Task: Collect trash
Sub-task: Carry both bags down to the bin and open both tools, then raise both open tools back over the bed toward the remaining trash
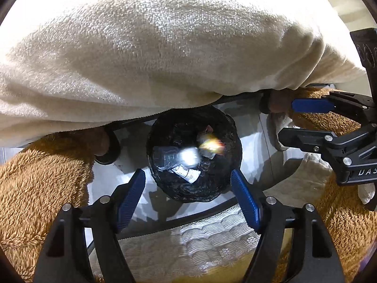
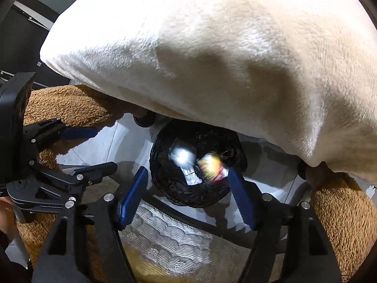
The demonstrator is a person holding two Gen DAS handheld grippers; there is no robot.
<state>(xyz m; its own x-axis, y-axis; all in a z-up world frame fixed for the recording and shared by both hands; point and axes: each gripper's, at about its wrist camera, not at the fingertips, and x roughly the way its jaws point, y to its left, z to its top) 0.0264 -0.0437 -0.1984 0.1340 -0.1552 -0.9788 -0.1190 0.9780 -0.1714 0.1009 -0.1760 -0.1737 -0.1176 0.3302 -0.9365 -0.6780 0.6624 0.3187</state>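
Left wrist: left gripper (image 1: 188, 186) open, empty, above bin (image 1: 165, 188).

The right gripper (image 1: 286, 120), seen from the left wrist camera, bears the pale letters "DAS" on its black body, cut off at the picture's edge. The left gripper (image 2: 103, 149), seen from the right wrist camera, carries a line of lettering too small and inverted to read. A white printed label (image 2: 191, 176) in the trash bin (image 2: 165, 184) is illegible.
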